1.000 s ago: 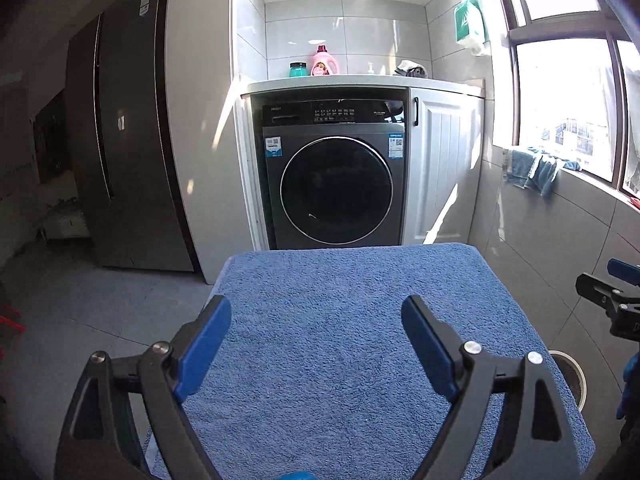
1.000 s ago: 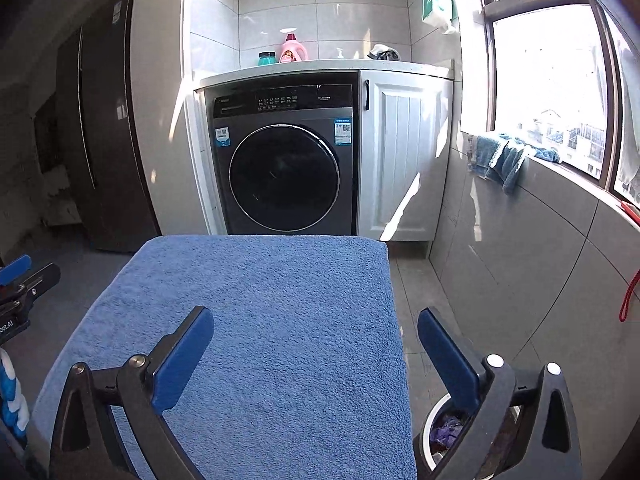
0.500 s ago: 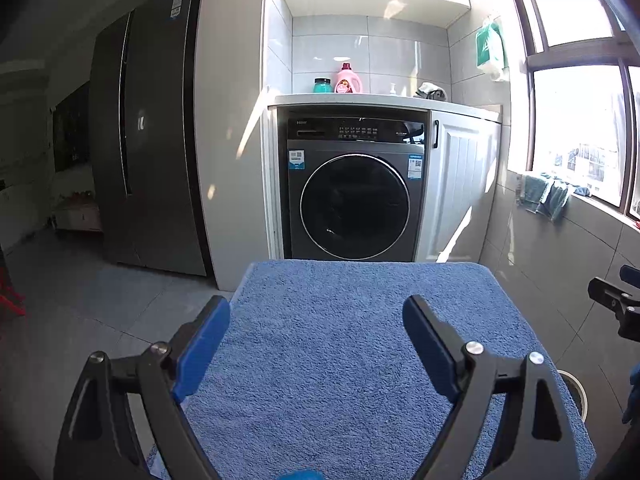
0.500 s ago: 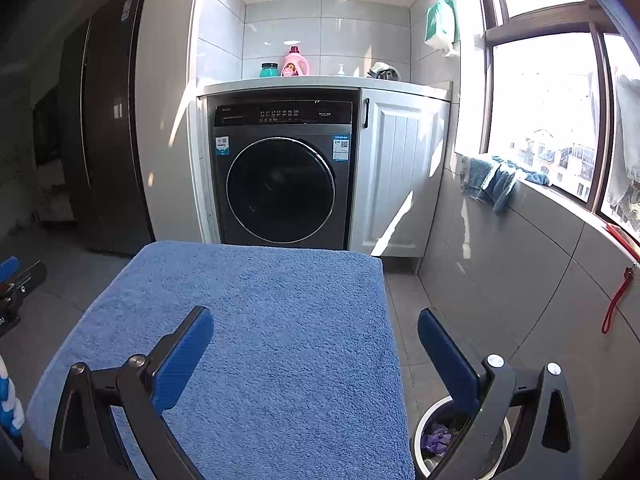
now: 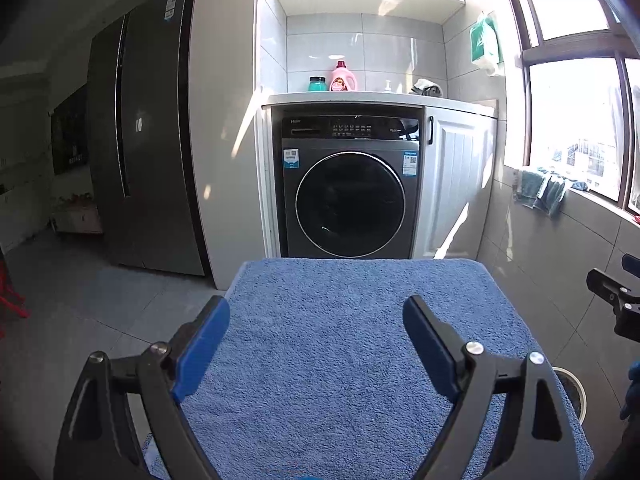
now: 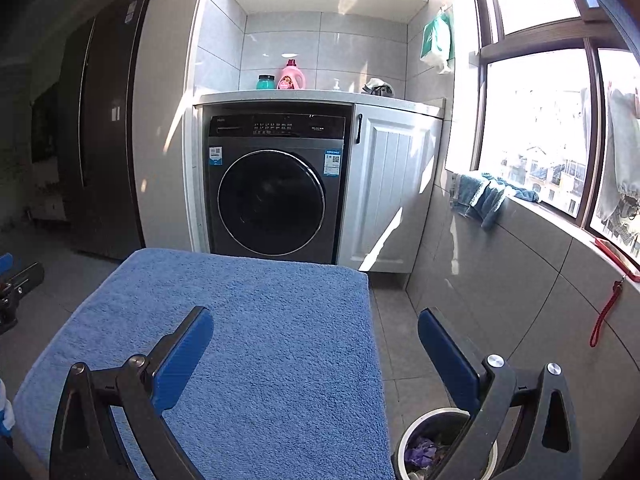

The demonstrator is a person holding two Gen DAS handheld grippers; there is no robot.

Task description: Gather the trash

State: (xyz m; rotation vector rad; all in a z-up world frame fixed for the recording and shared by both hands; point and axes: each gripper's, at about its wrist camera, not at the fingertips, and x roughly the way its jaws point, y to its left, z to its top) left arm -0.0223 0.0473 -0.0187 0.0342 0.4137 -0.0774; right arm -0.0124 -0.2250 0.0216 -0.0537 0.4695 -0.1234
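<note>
A table covered with a blue towel (image 5: 360,340) lies in front of both grippers; it also shows in the right wrist view (image 6: 260,340). No loose trash shows on it. My left gripper (image 5: 316,324) is open and empty above the towel. My right gripper (image 6: 314,336) is open and empty above the towel's right edge. A round trash bin (image 6: 432,440) with purple scraps inside stands on the floor right of the table; its rim shows in the left wrist view (image 5: 572,388). The right gripper's body shows at the left view's right edge (image 5: 616,300).
A dark washing machine (image 5: 350,188) stands under a white counter (image 5: 380,98) with a pink bottle (image 5: 342,77). A white cabinet door (image 6: 388,192) is beside it. A dark fridge (image 5: 140,152) stands left. A tiled wall with window sill and blue cloths (image 6: 484,196) runs on the right.
Both views have tilted upward and pulled back a little: the washing machine and cupboards sit lower and more of the upper wall shows. Both grippers stay open.
</note>
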